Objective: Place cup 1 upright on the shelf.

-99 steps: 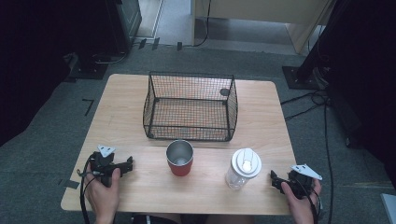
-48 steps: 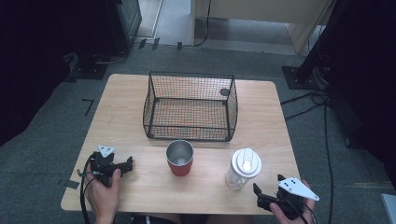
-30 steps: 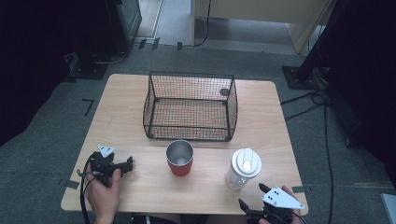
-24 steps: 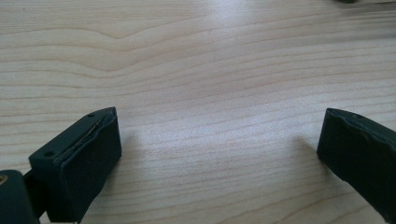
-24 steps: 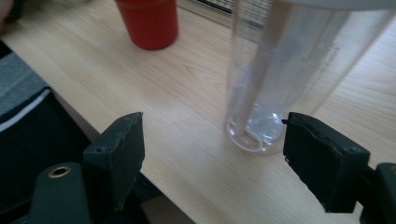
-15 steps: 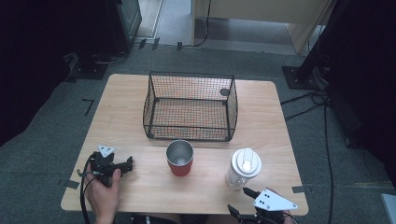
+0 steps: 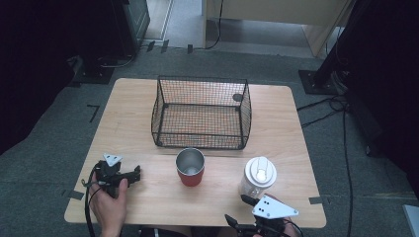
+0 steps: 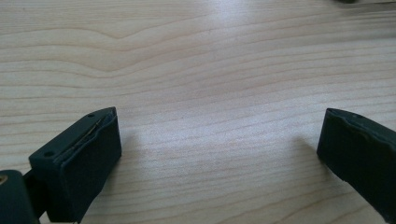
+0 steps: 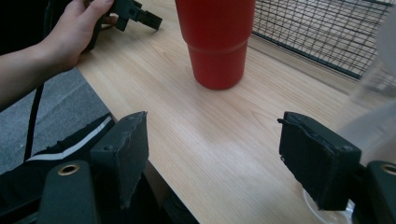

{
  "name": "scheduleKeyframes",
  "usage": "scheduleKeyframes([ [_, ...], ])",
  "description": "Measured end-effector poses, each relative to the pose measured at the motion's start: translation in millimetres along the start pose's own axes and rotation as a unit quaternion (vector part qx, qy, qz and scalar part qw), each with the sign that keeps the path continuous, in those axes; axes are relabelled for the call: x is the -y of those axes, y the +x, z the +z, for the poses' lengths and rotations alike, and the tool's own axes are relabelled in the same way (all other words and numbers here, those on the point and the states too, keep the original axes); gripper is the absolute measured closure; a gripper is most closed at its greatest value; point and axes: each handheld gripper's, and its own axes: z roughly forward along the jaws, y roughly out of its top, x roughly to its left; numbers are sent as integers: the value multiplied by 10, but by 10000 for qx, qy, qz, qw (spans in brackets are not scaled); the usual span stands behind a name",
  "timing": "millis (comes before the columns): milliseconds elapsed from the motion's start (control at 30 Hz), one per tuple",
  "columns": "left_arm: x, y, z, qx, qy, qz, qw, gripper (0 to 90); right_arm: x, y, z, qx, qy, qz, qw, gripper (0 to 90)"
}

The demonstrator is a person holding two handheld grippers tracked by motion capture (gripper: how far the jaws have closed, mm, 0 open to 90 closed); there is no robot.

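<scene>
Pale wood table [image 7: 148, 106] carries a wire basket [image 7: 200, 116] at twelve o'clock. At eight o'clock our left gripper [image 7: 136, 173] rests with its jaws apart; the red cup [image 7: 190, 168] stands at six and the clear bottle [image 7: 258, 176] at five. Just beside that bottle our right gripper [image 7: 237, 208] hovers, jaws apart and gripping nothing.

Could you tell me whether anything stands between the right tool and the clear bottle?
Nothing visible does. The right tool is at the near edge of the table, with only bare wood up to the clear bottle; the red cup stands off to the side.
</scene>
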Motion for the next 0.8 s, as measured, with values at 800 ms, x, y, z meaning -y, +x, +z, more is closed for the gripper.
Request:
scheduleKeyframes([
  [800, -1, 1, -1, 1, 7, 2, 10000, 4, -240, 331, 405, 23, -97, 9, 10000, 205],
])
